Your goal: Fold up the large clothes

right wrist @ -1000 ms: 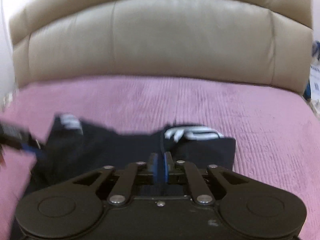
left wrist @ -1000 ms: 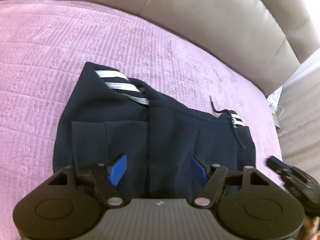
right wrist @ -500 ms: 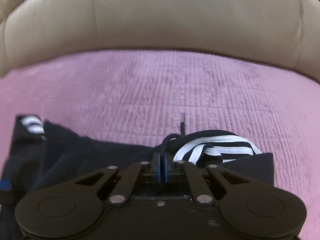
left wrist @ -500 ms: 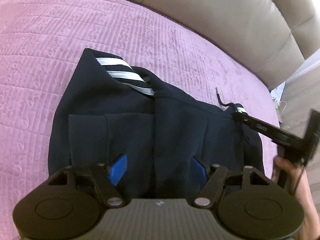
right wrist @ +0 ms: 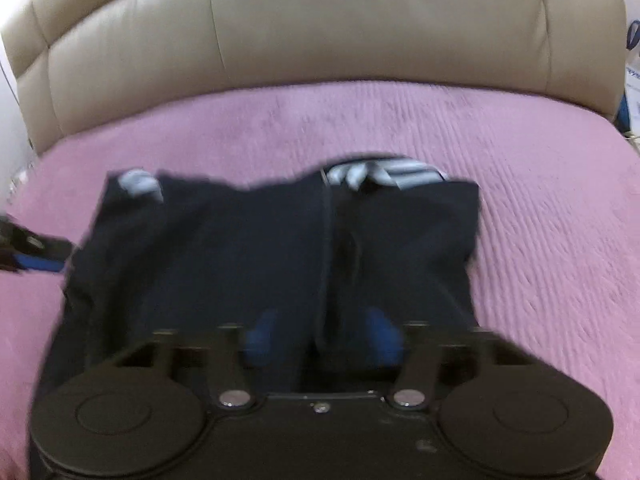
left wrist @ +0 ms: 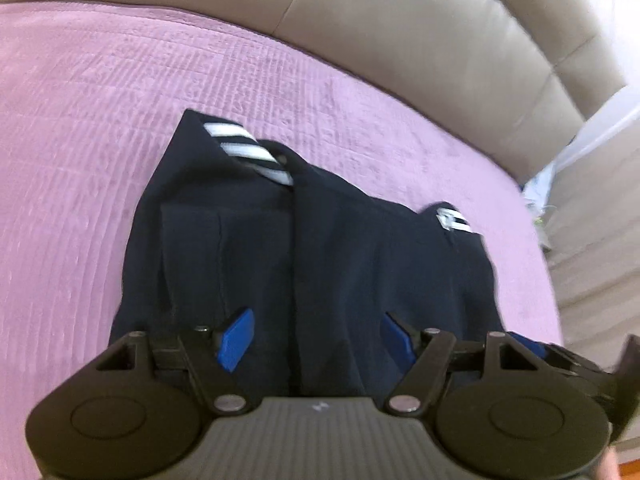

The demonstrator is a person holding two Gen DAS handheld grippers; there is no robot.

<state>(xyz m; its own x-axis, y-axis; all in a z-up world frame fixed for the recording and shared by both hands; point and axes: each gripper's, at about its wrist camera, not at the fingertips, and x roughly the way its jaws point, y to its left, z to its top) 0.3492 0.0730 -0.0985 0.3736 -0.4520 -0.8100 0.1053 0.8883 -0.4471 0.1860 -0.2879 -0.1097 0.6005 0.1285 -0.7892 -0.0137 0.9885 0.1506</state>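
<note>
Setting: a pink quilted cover [left wrist: 120,128] lies over a bed, with a beige padded headboard [right wrist: 360,32] behind it.

Garment: one dark navy garment [left wrist: 320,264] lies on the cover near its middle, already gathered into a compact, roughly square bundle of several layers.

Details: white-and-black striped trim [left wrist: 248,148] shows at the far left corner in the left view, and a smaller striped patch [left wrist: 452,218] shows at the far right corner. A seam or fold line runs down the middle of the bundle towards the camera.

Left claw: the left gripper [left wrist: 316,338] hangs just above the near edge of the garment, its blue pads wide apart and pressing on nothing.

Right claw: the right gripper [right wrist: 320,336] is over the near edge too. Its jaws are opening, and the picture is blurred. Cloth lies below the gap, but nothing looks pinched.

Both tools: in the left view the right gripper peeks in at the lower right edge. In the right view the left gripper [right wrist: 32,252] shows at the far left, beside the garment.

Done, as judged: the main folds look made, since the garment is small and layered, not spread out.

Left, as judged: the far edge is uneven and the trim sticks out, so some tidying or one more fold may remain.

Unclear: whether either claw touches the cloth cannot be told.
</note>
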